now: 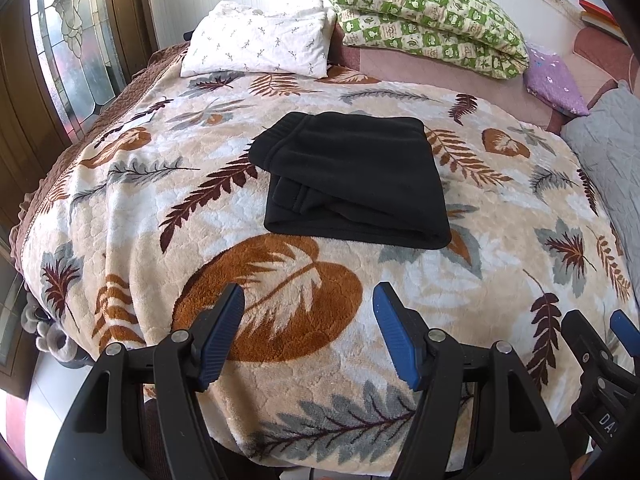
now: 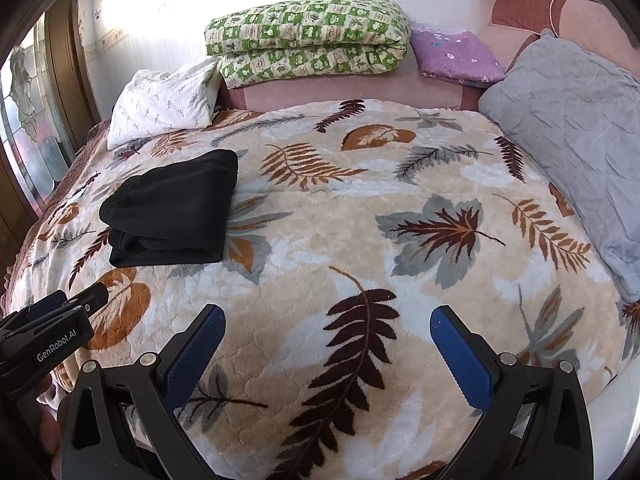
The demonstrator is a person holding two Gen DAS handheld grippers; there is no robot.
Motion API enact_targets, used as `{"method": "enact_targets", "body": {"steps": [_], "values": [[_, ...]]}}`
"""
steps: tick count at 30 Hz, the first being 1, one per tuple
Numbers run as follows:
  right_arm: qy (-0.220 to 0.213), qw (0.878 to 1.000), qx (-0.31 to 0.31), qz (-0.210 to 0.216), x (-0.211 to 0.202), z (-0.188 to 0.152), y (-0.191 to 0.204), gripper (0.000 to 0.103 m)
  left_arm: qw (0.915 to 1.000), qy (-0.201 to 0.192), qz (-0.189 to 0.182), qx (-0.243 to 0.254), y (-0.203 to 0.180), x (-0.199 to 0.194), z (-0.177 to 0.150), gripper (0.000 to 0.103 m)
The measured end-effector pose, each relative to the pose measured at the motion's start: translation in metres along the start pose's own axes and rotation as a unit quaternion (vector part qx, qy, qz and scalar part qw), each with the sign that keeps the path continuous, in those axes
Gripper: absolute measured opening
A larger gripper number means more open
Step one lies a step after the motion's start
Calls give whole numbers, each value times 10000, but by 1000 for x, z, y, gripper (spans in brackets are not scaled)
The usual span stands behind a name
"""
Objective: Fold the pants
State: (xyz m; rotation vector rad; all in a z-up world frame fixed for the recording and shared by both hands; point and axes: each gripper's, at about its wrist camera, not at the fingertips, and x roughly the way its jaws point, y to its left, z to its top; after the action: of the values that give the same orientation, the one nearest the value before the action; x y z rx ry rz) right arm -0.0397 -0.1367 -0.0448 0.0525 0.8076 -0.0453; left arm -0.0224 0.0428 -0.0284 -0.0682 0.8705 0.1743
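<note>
The black pants (image 1: 352, 180) lie folded into a compact rectangle on the leaf-patterned blanket (image 1: 280, 280) in the middle of the bed. They also show in the right wrist view (image 2: 172, 208), at the left. My left gripper (image 1: 308, 300) is open and empty, held back from the pants over the near part of the blanket. My right gripper (image 2: 326, 320) is open and empty, to the right of the left one and farther from the pants. The right gripper's side shows in the left wrist view (image 1: 600, 344), and the left gripper's side shows in the right wrist view (image 2: 60, 316).
A white pillow (image 1: 260, 40), a folded green checked quilt (image 1: 432, 16) and a purple cushion (image 1: 556, 80) lie at the head of the bed. A grey quilted cover (image 2: 580, 152) lies on the right. A stained-glass door (image 1: 68, 48) stands left of the bed.
</note>
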Motion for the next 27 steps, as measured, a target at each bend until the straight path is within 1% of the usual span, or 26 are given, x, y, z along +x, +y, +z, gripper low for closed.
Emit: {"method": "enact_targets", "body": {"steps": [11,21,27], "values": [[4,10000,-16,-7,2,0,0,103,9999,64,79,-84,6,4,0,66],[10,10000,-26,-14,2,0,0,103,9999,78,83,-96,6,4,0,66],[2,10000,-30,-16,2,0,1,103,9998,94,155,-48,8,6,1,66]]}}
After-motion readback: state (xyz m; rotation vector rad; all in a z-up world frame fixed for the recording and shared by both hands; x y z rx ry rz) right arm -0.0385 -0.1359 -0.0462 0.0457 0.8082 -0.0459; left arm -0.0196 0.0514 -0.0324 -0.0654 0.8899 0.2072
